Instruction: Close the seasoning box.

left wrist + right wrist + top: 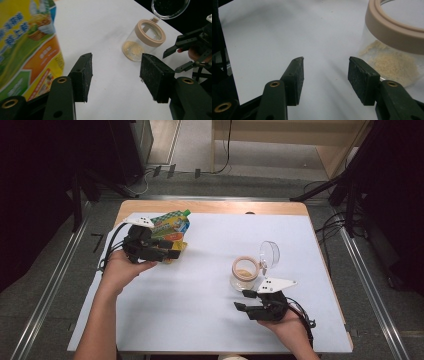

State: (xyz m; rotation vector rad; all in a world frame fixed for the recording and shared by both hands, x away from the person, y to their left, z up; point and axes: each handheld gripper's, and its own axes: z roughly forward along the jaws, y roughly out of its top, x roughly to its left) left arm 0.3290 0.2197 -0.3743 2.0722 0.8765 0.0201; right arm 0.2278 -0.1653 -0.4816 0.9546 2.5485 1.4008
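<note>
Glass jar (245, 274) sits just beside the right gripper (243, 300) at about 12 o'clock, jaws apart, nothing between them; left gripper (172, 249) gapes empty too, beside the pouch (172, 226).

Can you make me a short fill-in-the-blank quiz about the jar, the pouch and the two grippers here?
1. The jar's hinged lid stands ____.
2. At the bottom of the jar lies a little tan ____.
3. The pouch lies beside the ____ gripper.
4. The right gripper's jaws hold ____.

Missing words: open; powder; left; nothing
</note>
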